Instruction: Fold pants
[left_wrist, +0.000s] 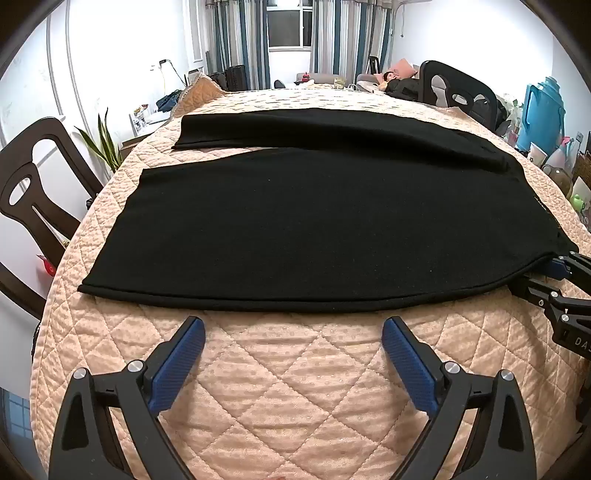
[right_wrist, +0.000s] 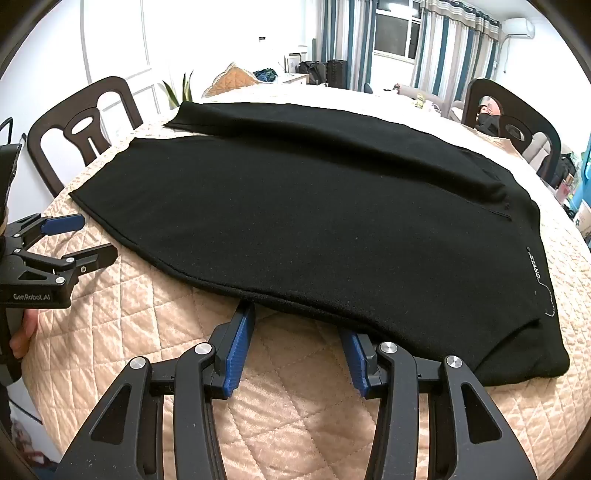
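Quilted peach table cover (left_wrist: 295, 387) carried black pants (left_wrist: 314, 221), spread flat, legs apart. Left gripper (left_wrist: 293, 328) hung spread, empty, just short of near hem. Right gripper (right_wrist: 297, 325) jaws spread, tips at hem near waist, nothing pinched. Step judged: grasping near edge for first lengthwise fold; next needs both closing on hem.

The black left gripper with blue-padded fingers (left_wrist: 293, 332) hovers low with its jaws spread wide. The matching black right gripper (right_wrist: 295, 325) also stands spread, its fingertips (right_wrist: 242, 317) at a dark cloth edge.
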